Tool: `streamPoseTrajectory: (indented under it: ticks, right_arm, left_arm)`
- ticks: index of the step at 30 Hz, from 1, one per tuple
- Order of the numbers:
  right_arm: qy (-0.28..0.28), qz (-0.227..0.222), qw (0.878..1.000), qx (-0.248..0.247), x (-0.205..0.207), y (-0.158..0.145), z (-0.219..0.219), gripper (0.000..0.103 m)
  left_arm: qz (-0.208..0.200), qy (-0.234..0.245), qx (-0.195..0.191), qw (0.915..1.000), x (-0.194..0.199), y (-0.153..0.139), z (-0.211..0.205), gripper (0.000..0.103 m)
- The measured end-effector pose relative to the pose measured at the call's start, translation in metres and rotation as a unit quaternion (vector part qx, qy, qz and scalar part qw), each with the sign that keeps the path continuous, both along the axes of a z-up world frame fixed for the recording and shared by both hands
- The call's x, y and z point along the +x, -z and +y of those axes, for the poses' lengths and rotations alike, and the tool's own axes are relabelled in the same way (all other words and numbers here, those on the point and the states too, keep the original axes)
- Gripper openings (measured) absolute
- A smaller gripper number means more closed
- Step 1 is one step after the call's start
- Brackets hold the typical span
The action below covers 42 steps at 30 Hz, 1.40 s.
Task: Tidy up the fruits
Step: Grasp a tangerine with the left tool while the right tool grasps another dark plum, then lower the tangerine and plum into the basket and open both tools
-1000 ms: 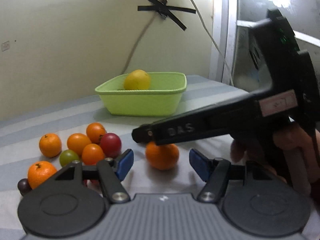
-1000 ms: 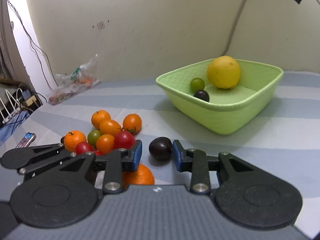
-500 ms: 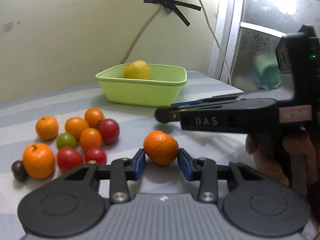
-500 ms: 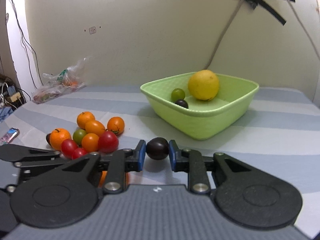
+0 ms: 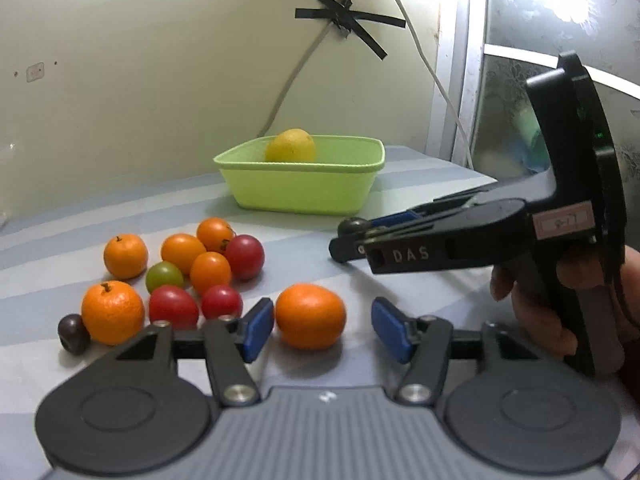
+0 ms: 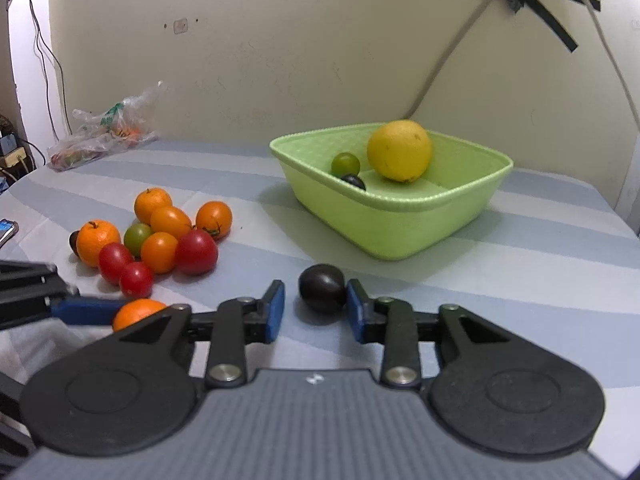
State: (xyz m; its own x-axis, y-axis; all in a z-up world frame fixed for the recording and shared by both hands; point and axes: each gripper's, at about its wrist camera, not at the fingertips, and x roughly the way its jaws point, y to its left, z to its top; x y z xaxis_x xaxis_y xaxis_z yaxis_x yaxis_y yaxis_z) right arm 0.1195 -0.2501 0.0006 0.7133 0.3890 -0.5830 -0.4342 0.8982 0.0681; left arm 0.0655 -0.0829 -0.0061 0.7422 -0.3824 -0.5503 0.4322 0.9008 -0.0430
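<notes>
My left gripper [image 5: 323, 330] has its jaws opening around an orange mandarin [image 5: 310, 316] that sits on the striped cloth; the left pad is next to it and the right pad stands clear. My right gripper [image 6: 316, 312] is also opening, with a dark plum [image 6: 322, 288] on the cloth between its pads, close to the right one. A green basket [image 6: 400, 220] beyond holds a yellow citrus [image 6: 400, 150], a green tomato [image 6: 345, 163] and a dark plum [image 6: 354, 181]. A cluster of mandarins and tomatoes [image 5: 180, 276] lies to the left.
A person's hand [image 5: 532, 312] holds the right gripper's handle on the right of the left wrist view. A plastic bag [image 6: 104, 136] lies at the far left by the wall, and a phone [image 6: 6, 230] at the left edge. A taped cable [image 5: 344, 20] runs down the wall.
Half a second ago both grippers were shut, the left on the mandarin and the right on the dark plum. Both have since opened, and both fruits rest on the cloth.
</notes>
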Motion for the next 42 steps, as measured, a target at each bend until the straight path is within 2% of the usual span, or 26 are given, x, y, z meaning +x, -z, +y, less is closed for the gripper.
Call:
streamPoseTrajectory:
  ticks: [2, 5, 6, 9, 14, 17, 19, 22, 24, 30, 34, 37, 40, 42]
  right_arm:
    - [-0.001, -0.001, 1.0, -0.002, -0.002, 0.0, 0.002, 0.037]
    - [0.0, -0.001, 1.0, -0.003, -0.002, 0.0, 0.001, 0.028]
    - [0.003, -0.003, 1.0, -0.005, -0.003, 0.0, 0.001, 0.028]
    - [0.003, -0.011, 1.0, -0.006, -0.006, -0.002, 0.002, 0.028]
    - [-0.001, -0.095, 0.995, 0.028, -0.022, -0.02, -0.005, 0.028]
    - [0.044, -0.131, 0.989, 0.051, -0.017, -0.03, -0.017, 0.028]
    - [0.07, -0.126, 0.987, 0.073, -0.001, -0.034, -0.027, 0.028]
    - [0.081, -0.101, 0.986, 0.105, 0.025, -0.036, -0.042, 0.028]
    - [0.091, -0.099, 0.985, 0.107, 0.035, -0.033, -0.045, 0.028]
    - [0.114, -0.095, 0.984, 0.1, 0.044, -0.024, -0.057, 0.03]
    - [0.105, -0.095, 0.986, 0.088, 0.041, -0.021, -0.052, 0.032]
    - [0.111, -0.105, 0.985, 0.084, 0.04, -0.022, -0.052, 0.051]
    - [0.121, -0.119, 0.982, 0.088, 0.037, -0.022, -0.055, 0.05]
    - [0.131, -0.128, 0.979, 0.091, 0.035, -0.023, -0.059, 0.05]
  left_arm:
    - [0.005, -0.002, 0.0, 1.0, 0.004, 0.001, 0.001, 0.052]
    - [0.009, -0.013, 0.003, 0.9999, 0.007, 0.002, 0.001, 0.043]
    - [0.01, -0.017, 0.003, 0.9998, 0.008, 0.002, 0.002, 0.039]
    - [0.015, -0.017, -0.005, 0.9997, 0.01, 0.002, 0.004, 0.038]
    - [-0.013, 0.003, -0.026, 0.9996, 0.019, -0.016, 0.001, 0.038]
    - [-0.037, 0.005, -0.029, 0.9989, 0.039, -0.034, -0.008, 0.038]
    - [-0.064, 0.002, -0.018, 0.9978, 0.057, -0.042, -0.019, 0.038]
    - [-0.103, -0.006, 0.015, 0.9946, 0.087, -0.045, -0.043, 0.039]
    - [-0.097, -0.006, 0.031, 0.9948, 0.105, -0.04, -0.056, 0.039]
    - [-0.065, -0.001, 0.033, 0.9974, 0.135, -0.024, -0.074, 0.039]
    - [-0.073, -0.002, 0.041, 0.9964, 0.135, -0.017, -0.081, 0.04]
    - [-0.073, 0.0, 0.034, 0.9968, 0.131, -0.021, -0.077, 0.042]
    - [-0.081, -0.005, 0.029, 0.9963, 0.118, -0.03, -0.066, 0.042]
    - [-0.088, -0.012, 0.012, 0.996, 0.106, -0.04, -0.051, 0.042]
